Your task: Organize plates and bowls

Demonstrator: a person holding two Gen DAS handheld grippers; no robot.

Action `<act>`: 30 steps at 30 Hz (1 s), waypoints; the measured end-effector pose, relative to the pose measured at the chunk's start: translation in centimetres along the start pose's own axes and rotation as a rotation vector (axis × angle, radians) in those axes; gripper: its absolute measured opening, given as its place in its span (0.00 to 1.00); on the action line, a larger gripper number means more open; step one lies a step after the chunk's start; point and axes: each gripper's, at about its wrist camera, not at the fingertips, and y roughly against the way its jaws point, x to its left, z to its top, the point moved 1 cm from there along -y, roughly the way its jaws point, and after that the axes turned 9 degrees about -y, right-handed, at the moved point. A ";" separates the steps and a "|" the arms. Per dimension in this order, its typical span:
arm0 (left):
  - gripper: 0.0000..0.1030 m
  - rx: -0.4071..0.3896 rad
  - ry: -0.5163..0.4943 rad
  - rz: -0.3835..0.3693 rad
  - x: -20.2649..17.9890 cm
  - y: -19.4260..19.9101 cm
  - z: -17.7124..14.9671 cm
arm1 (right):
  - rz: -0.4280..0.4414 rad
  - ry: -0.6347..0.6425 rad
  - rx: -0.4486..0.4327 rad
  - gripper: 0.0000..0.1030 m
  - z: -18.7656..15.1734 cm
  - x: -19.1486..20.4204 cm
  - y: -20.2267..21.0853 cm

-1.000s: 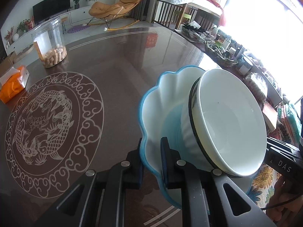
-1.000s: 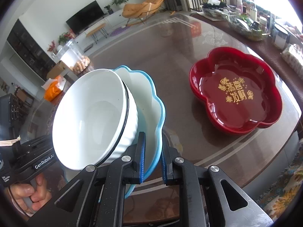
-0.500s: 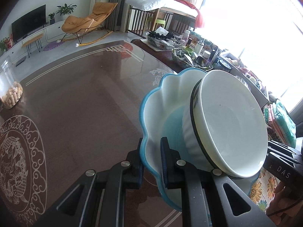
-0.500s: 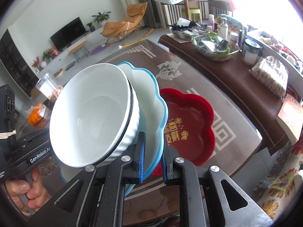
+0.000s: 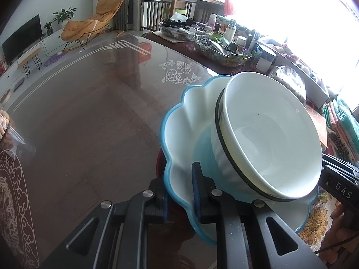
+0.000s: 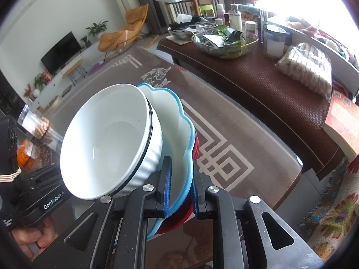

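The left gripper [image 5: 179, 192] is clamping the blue-rimmed plate's [image 5: 179, 134] near edge, though its jaws are opening slightly; the right gripper [image 6: 180, 188] is pinching the opposite rim. A white bowl [image 5: 276, 139] is sitting in the plate, tilted. The plate is hanging just over a red dish [image 6: 194, 148] on the glass table [image 5: 94, 116]. "GenRobot.AI" is showing on one gripper body, "DAS" on the other.

Glossy brown table [image 5: 94, 116], red plate [image 6: 195, 144]
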 end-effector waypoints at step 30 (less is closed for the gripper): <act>0.93 -0.304 0.040 0.237 -1.0 25.5 -9.9 | -0.064 -0.018 -0.275 0.74 -11.9 7.9 20.2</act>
